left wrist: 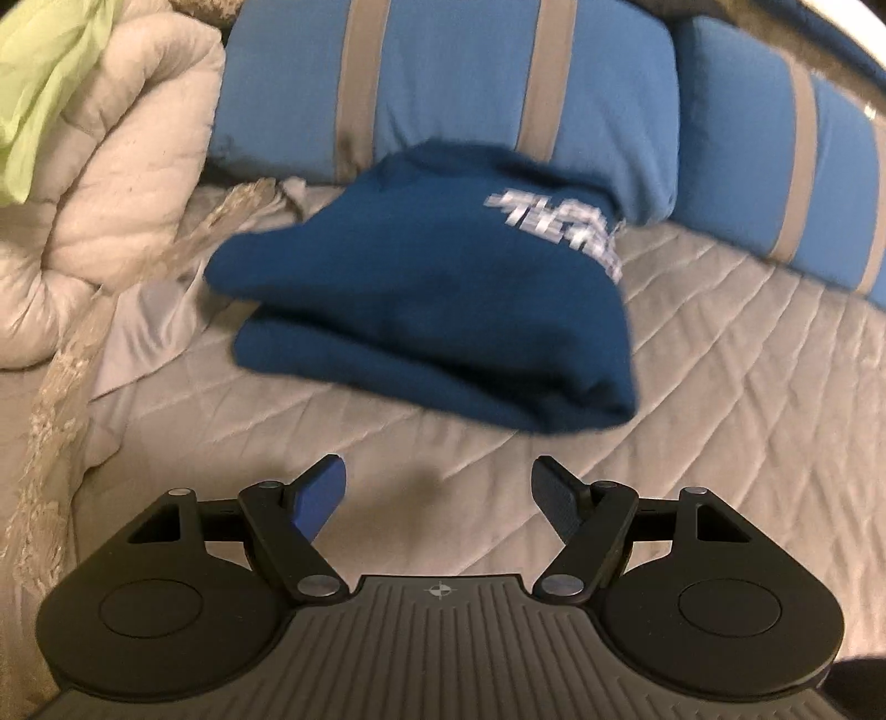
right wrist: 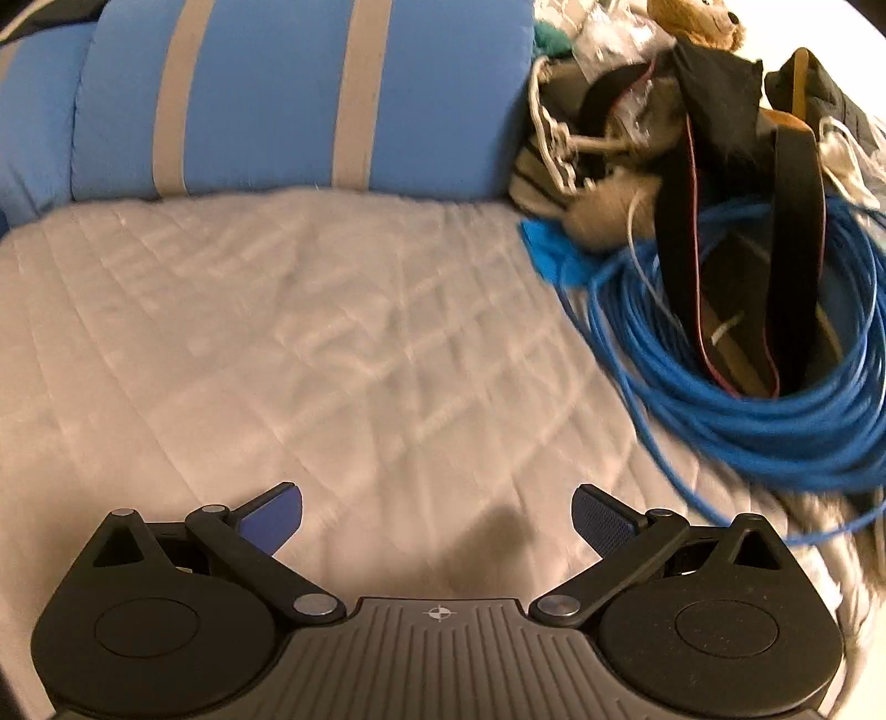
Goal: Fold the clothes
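Folded navy garment (left wrist: 432, 288) with white lettering lies on the quilted beige bed (left wrist: 720, 360), its far end touching the blue, grey-striped pillows (left wrist: 443, 72) along the head edge, with a rolled cream comforter (left wrist: 99, 183) at the bed's left edge. Left claw (left wrist: 437, 493) hovers with its blue-padded fingers spread wide and empty, just short of the garment's near edge. Right claw (right wrist: 437, 515) is likewise wide and empty above bare quilt, with a coil of blue cable (right wrist: 747, 354), black straps (right wrist: 681, 221) and a teddy bear (right wrist: 698, 22) heaped toward the bed's right edge.
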`<state>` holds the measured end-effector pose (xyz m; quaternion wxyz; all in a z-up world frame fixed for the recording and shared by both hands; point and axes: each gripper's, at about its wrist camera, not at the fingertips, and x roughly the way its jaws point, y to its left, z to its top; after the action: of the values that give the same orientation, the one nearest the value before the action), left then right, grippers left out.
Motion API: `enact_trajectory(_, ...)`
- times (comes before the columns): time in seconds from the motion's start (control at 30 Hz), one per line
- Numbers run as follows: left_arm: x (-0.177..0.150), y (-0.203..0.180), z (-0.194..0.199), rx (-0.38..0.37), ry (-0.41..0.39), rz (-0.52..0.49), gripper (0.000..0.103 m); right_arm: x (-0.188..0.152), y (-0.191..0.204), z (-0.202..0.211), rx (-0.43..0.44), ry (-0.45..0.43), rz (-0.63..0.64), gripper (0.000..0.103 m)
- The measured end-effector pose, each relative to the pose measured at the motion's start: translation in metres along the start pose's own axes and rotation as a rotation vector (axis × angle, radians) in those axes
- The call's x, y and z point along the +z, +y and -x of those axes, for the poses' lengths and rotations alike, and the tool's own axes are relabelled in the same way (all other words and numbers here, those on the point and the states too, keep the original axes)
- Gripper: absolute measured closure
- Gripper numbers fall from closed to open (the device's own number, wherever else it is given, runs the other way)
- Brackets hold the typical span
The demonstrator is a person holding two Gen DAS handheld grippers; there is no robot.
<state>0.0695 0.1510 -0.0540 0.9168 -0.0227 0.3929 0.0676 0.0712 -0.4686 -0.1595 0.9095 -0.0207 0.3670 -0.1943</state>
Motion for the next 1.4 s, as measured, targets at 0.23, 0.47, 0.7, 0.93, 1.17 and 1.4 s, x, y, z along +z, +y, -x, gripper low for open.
enact_trajectory(0.23, -0.034, 0.005, -0.012, 0.016, -0.024, -0.028, 0.016, -0.043, -0.009, 0.004, -0.008, -0.136, -0.143, 0.0)
enact_trajectory(0.47, -0.029, 0.005, -0.021, 0.036, -0.002, -0.02, 0.0, -0.041, 0.001, 0.007, -0.07, -0.166, -0.11, 0.0)
enact_trajectory(0.7, -0.016, 0.008, -0.037, 0.015, 0.012, -0.039, 0.0, -0.016, -0.018, -0.006, 0.026, -0.041, -0.142, 0.0)
enact_trajectory(0.93, -0.002, 0.004, -0.051, 0.037, -0.009, -0.024, 0.0, 0.012, -0.028, -0.031, 0.056, 0.022, -0.182, 0.0)
enact_trajectory(1.17, 0.017, 0.005, -0.069, 0.045, -0.019, -0.026, 0.0, 0.033, -0.029, -0.057, 0.045, 0.031, -0.181, 0.0)
enact_trajectory(1.4, 0.008, 0.008, -0.073, 0.026, -0.137, -0.049, 0.0, 0.03, -0.033, -0.07, 0.064, -0.069, -0.191, 0.0)
